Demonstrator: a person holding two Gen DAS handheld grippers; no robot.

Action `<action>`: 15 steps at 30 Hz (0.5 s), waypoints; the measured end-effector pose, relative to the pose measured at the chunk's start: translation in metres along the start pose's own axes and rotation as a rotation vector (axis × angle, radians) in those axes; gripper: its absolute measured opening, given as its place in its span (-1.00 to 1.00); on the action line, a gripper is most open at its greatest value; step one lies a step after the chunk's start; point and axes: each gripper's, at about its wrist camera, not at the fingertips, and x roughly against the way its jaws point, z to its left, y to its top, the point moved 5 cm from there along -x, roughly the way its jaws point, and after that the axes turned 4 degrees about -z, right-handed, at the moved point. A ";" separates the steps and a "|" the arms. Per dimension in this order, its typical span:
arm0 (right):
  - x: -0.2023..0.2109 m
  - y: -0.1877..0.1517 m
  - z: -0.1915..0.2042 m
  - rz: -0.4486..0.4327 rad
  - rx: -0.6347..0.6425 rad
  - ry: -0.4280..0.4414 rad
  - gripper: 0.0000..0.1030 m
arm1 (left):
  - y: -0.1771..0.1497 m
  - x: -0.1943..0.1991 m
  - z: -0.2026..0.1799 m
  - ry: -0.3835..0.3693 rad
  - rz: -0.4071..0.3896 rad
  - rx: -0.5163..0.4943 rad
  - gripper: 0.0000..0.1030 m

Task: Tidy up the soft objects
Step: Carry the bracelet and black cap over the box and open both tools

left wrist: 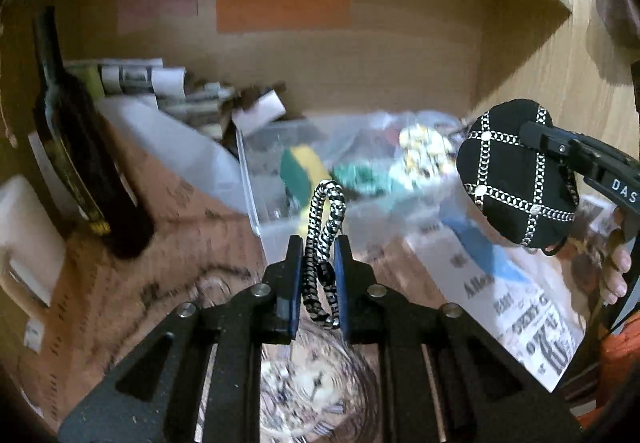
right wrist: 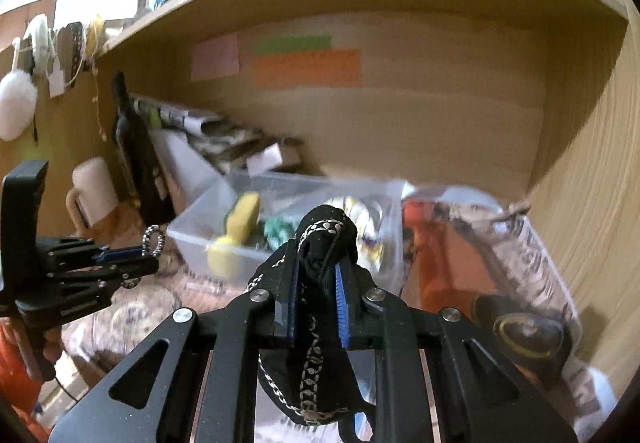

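Observation:
My left gripper [left wrist: 318, 243] is shut on a black-and-white braided loop [left wrist: 326, 227], held just in front of a clear plastic bin [left wrist: 256, 203]. The same loop shows in the right wrist view [right wrist: 153, 241] at the left gripper's tip. My right gripper [right wrist: 318, 263] is shut on a black cloth piece with silver chain trim [right wrist: 326, 231]; it also shows in the left wrist view [left wrist: 516, 173], held in the air right of the bin. The bin [right wrist: 192, 233] holds a yellow-green sponge [right wrist: 242, 217], a green item and a patterned item.
A dark bottle [left wrist: 76, 147] stands at the left beside a white mug [right wrist: 94, 191]. Newspapers [left wrist: 524, 307] cover the shelf floor at right. A wooden shelf wall [right wrist: 592, 203] closes the right side. Coloured sticky notes [right wrist: 304, 65] are on the back panel.

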 end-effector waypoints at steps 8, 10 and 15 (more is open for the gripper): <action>-0.016 0.032 -0.001 -0.060 -0.003 -0.013 -0.74 | 0.034 -0.012 0.006 0.010 -0.038 0.003 -0.72; -0.021 0.037 0.000 -0.071 0.000 -0.009 -0.74 | 0.040 -0.019 0.008 0.007 -0.034 0.009 -0.72; -0.041 0.042 0.004 -0.067 0.009 -0.008 -0.74 | 0.047 -0.043 0.017 0.007 0.001 0.026 -0.72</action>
